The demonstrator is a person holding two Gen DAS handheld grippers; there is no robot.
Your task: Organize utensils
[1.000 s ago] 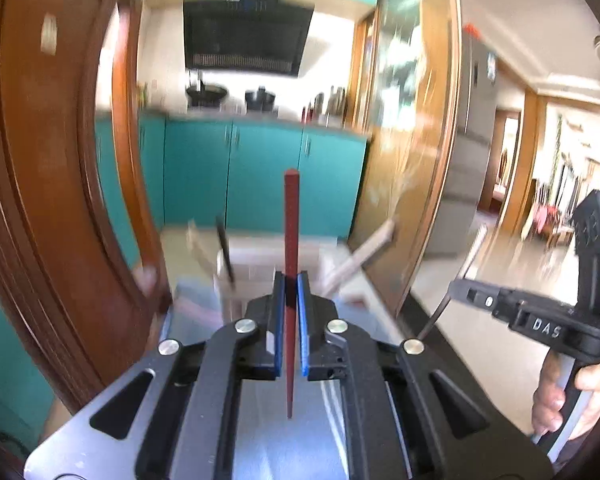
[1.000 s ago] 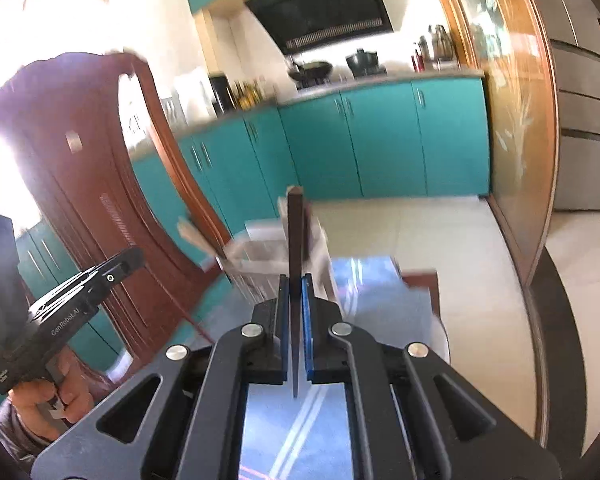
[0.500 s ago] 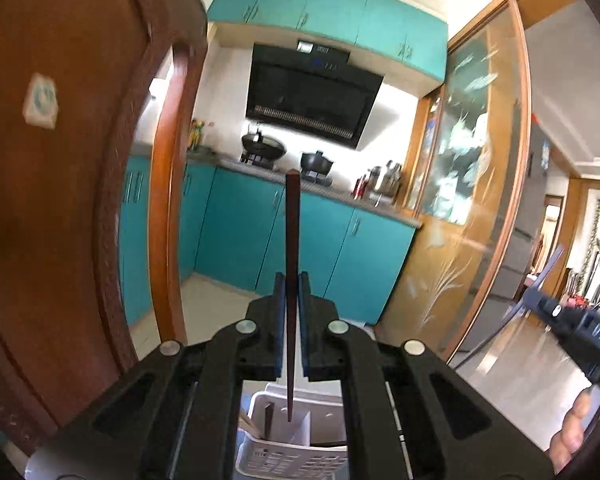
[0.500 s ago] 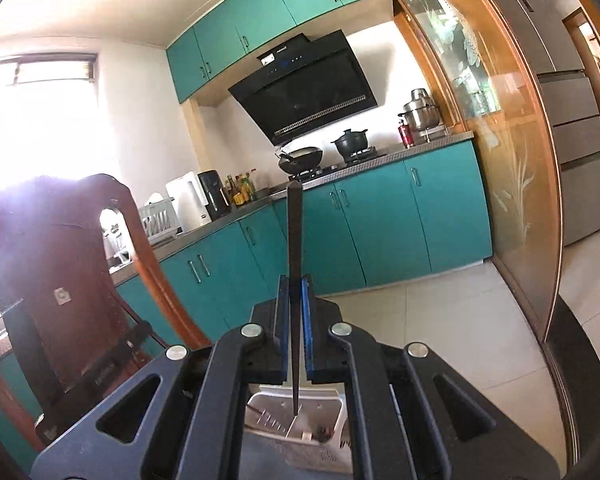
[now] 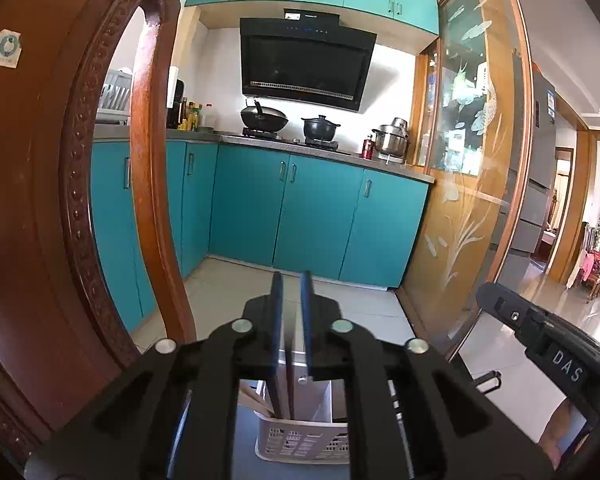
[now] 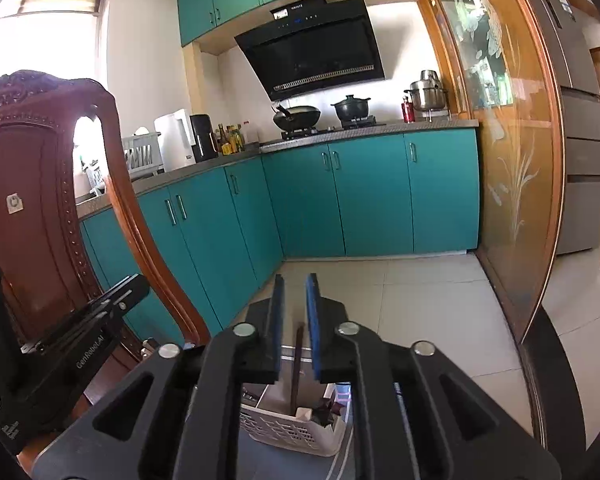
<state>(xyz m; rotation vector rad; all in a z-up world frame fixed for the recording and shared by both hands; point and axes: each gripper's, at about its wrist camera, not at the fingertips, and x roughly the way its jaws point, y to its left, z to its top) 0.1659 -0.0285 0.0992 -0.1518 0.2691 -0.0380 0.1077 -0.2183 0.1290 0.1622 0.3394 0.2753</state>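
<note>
- Teal kitchen cabinets (image 5: 284, 208) and a carved wooden chair back (image 5: 52, 200) fill the left wrist view; below the left gripper (image 5: 291, 320) a white slotted basket (image 5: 300, 444) stands on a blue-grey surface (image 5: 244, 444).
- Its fingers (image 5: 277, 320) have just been opening and are seen slightly apart, with nothing clamped; a dark chopstick (image 5: 278, 396) stands in the basket directly under them, seemingly let go.
- From the right wrist view, the same kitchen is seen, with the basket (image 6: 288, 428) under the right gripper (image 6: 296, 320).
- Here too the fingers (image 6: 313, 320) have just been parting; a dark chopstick (image 6: 297, 364) is seen between them, apparently untouched, its lower end in the basket.
- The release step is judged to be in hand; next, both grippers are to be lifted clear without the upright sticks being knocked.
</note>
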